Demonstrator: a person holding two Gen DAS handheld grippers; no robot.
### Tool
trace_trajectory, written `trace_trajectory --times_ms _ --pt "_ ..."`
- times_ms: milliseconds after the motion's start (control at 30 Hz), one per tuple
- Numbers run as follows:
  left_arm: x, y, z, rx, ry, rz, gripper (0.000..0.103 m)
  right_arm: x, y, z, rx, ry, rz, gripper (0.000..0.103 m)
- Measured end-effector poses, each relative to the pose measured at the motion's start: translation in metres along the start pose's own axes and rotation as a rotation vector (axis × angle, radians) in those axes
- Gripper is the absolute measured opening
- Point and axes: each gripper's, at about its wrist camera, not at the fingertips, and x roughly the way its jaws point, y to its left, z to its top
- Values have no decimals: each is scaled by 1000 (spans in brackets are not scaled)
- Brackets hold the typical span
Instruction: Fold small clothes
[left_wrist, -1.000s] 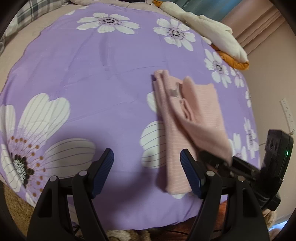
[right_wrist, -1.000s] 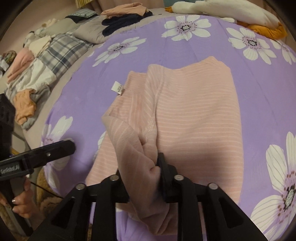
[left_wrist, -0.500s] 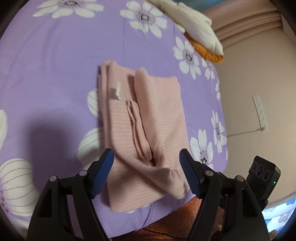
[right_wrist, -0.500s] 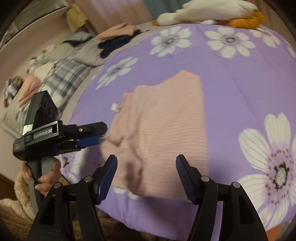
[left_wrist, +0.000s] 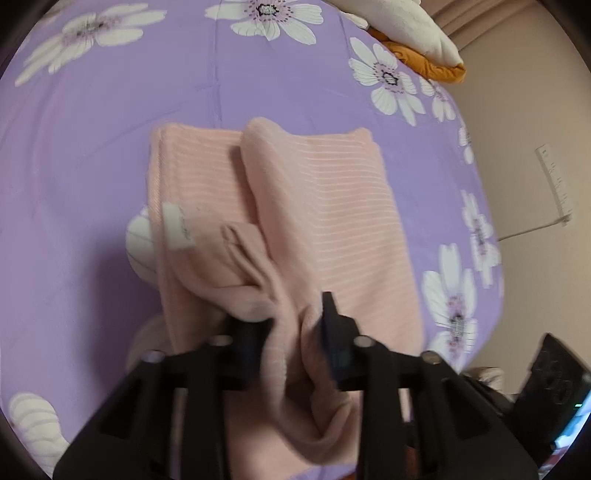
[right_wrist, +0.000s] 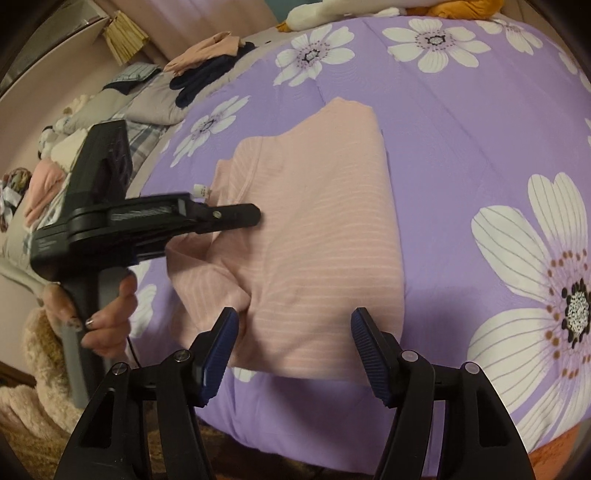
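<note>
The left gripper (left_wrist: 291, 325) has its black fingers (left_wrist: 334, 332) pinched on a bunched fold at the near edge of the pale pink striped knit garment (left_wrist: 314, 206) (white label (left_wrist: 177, 227) showing). The right gripper (right_wrist: 293, 350) hovers with blue-padded fingers (right_wrist: 369, 354) spread wide, holding nothing, just before the garment's near hem. The garment lies on the purple bedspread with white daisies (right_wrist: 461, 110).
</note>
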Motion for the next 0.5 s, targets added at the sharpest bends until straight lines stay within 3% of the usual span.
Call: trace_trajectory --times_ms 100,233,333,500 --pt "-15 -2 -3 38 -62 -20 17 -1 -1 0 12 -3 3 66" --pt "-36 5 -8 76 -135 -34 16 -7 1 0 9 -21 4 66" --pt "-24 22 -14 90 -101 16 18 -6 4 -1 -5 -24 -5 66" --pt "-22 42 -19 17 -84 -55 23 7 2 -1 5 5 -22 66"
